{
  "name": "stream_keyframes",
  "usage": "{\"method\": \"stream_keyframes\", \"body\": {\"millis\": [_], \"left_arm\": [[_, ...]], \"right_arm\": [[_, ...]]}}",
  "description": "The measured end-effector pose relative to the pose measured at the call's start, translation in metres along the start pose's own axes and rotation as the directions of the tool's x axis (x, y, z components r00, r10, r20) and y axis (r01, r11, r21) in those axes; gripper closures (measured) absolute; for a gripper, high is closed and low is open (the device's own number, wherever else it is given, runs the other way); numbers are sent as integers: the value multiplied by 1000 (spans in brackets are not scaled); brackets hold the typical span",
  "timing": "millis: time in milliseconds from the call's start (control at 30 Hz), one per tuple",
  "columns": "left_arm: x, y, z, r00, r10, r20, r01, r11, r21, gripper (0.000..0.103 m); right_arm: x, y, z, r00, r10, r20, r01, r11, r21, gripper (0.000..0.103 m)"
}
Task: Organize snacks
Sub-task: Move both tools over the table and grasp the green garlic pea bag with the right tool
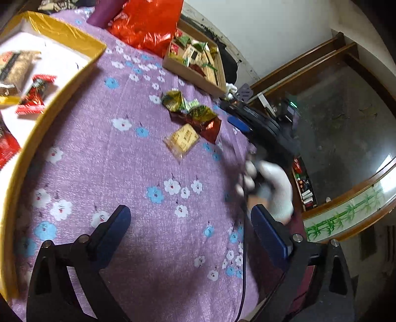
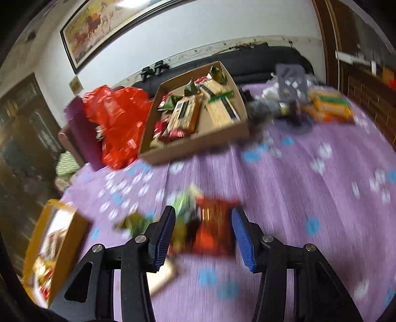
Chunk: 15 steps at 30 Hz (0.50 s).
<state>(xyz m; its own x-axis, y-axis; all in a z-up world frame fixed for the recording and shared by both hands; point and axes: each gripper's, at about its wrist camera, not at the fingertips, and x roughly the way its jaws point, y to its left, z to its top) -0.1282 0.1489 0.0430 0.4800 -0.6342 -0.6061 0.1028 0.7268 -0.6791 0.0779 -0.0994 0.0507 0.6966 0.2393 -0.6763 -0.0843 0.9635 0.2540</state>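
The left tool hangs above the purple flowered cloth that covers the surface, its blue-padded fingers spread wide apart with nothing between them. Ahead of it, near the far side of the cloth, lies a small heap of loose snacks — green-gold and dark red foil wrappers, with a yellow cracker packet at the near edge of the heap. Off to that tool's left stands the gold-rimmed box, white inside, holding a red wrapped bar and a brown packet. Farther ahead, past the heap, a cardboard tray sits packed with mixed snacks, and a crumpled red bag lies just to its left.

The right tool is blurred by motion, yet its fingers are plainly open. Between them, seen directly ahead, lies the dark red wrapper, and I cannot tell whether either pad touches it; the green wrappers sit just in front of the left finger. In the left wrist view this same tool reaches toward the heap from the right, gripped by a white-gloved hand. Well beyond it is the cardboard tray, and to the far right a pile of orange and green packets rests on the cloth.
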Motion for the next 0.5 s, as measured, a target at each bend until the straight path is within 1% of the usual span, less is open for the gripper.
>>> {"method": "stream_keyframes", "body": {"millis": [67, 100, 133, 167, 200, 233, 267, 300, 367, 400, 433, 467, 500], "left_arm": [[-5, -1, 0, 999, 31, 28, -32, 999, 23, 5], [-8, -3, -1, 998, 48, 41, -49, 998, 41, 5], [-11, -3, -2, 997, 61, 50, -63, 997, 53, 5], [-13, -3, -1, 995, 75, 61, -79, 995, 64, 5], [-18, -4, -1, 993, 90, 79, -96, 992, 78, 5], [-19, -5, 0, 990, 107, 97, -116, 989, 91, 5], [-22, -5, 1, 985, 126, 114, -138, 985, 105, 5], [-24, -6, 2, 981, 145, 129, -161, 980, 119, 5], [-23, -5, 3, 976, 163, 143, -182, 973, 139, 5], [-22, -4, 3, 977, 164, 139, -184, 973, 142, 5], [-20, -2, 4, 978, 161, 133, -180, 974, 139, 5], [-17, 0, 4, 980, 157, 126, -173, 976, 134, 5], [-14, 2, 5, 982, 152, 114, -167, 977, 130, 5]], "right_arm": [[24, 9, 12, 999, -43, -12, 43, 999, -26, 53], [37, 14, 14, 998, -55, -42, 53, 998, -40, 53], [51, 19, 13, 995, -45, -95, 39, 998, -58, 55], [63, 26, 8, 988, -12, -155, -2, 996, -87, 63], [66, 36, 0, 982, 21, -185, -45, 991, -128, 69], [62, 47, -8, 977, 58, -205, -95, 981, -172, 71], [59, 54, -15, 966, 90, -241, -138, 972, -190, 71], [53, 60, -24, 946, 143, -291, -205, 958, -198, 71], [39, 67, -40, 902, 223, -371, -314, 927, -207, 72], [27, 69, -46, 885, 247, -395, -353, 909, -221, 76], [13, 66, -48, 881, 277, -383, -378, 900, -218, 77], [0, 59, -44, 886, 307, -348, -389, 900, -197, 74], [-15, 49, -42, 896, 329, -298, -387, 908, -163, 72]]}}
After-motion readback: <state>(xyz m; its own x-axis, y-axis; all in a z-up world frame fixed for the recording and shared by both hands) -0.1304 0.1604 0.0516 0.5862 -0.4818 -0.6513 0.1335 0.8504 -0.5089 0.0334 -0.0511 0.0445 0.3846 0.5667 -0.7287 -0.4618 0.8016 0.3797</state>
